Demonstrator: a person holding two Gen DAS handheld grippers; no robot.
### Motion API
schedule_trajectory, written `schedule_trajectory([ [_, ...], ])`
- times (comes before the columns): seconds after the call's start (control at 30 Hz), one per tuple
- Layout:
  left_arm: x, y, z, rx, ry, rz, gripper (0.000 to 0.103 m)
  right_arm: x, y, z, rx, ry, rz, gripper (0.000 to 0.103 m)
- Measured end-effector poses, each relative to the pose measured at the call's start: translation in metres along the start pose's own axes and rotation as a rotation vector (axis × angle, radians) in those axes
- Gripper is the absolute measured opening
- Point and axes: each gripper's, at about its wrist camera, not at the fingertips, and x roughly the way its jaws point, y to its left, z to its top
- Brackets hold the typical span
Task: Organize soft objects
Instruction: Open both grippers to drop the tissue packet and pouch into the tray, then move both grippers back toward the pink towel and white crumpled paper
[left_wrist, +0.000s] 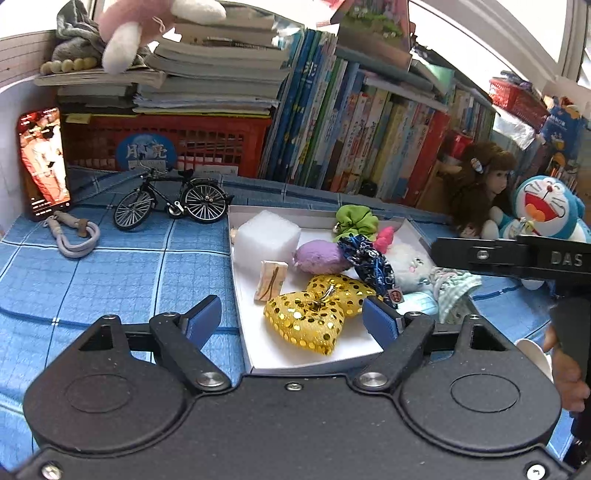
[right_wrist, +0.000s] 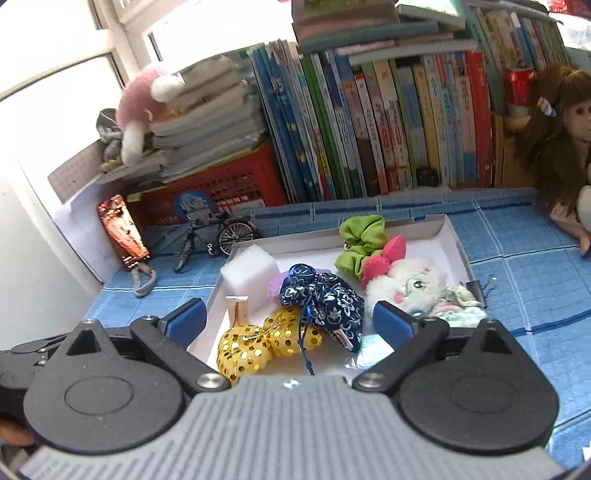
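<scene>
Toys fill the white box (left_wrist: 295, 360) on the blue cloth (left_wrist: 110, 266): gold hearts (left_wrist: 314, 314), navy pouch (right_wrist: 325, 299), foam block (left_wrist: 267, 236), green scrunchie (right_wrist: 360, 236), white plush (right_wrist: 410, 284). Left gripper (left_wrist: 293, 321) and right gripper (right_wrist: 290, 319) both gape wide, empty (hearts merely lie between). Only the left view shows the blue cat toy (left_wrist: 546, 206); only the right shows the pouch's cord (right_wrist: 306, 343)

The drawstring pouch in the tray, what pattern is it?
Navy blue with white flowers; the drawstring pouch shows best in the right wrist view.
</scene>
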Motion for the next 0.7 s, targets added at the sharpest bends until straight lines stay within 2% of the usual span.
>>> schedule_trajectory([
  [0.2,-0.026,0.003,-0.013,0.002,-0.033,0.001,0.083,-0.043,-0.009,-0.007,-0.033,-0.07,0.022,0.103],
  [0.57,-0.065,0.013,-0.043,-0.037,-0.06,-0.006,0.083,-0.103,-0.016,-0.027,-0.133,-0.198,0.0,0.103],
  [0.7,-0.077,0.021,-0.052,-0.05,-0.067,0.014,0.084,-0.117,-0.016,-0.039,-0.18,-0.229,-0.014,0.103],
])
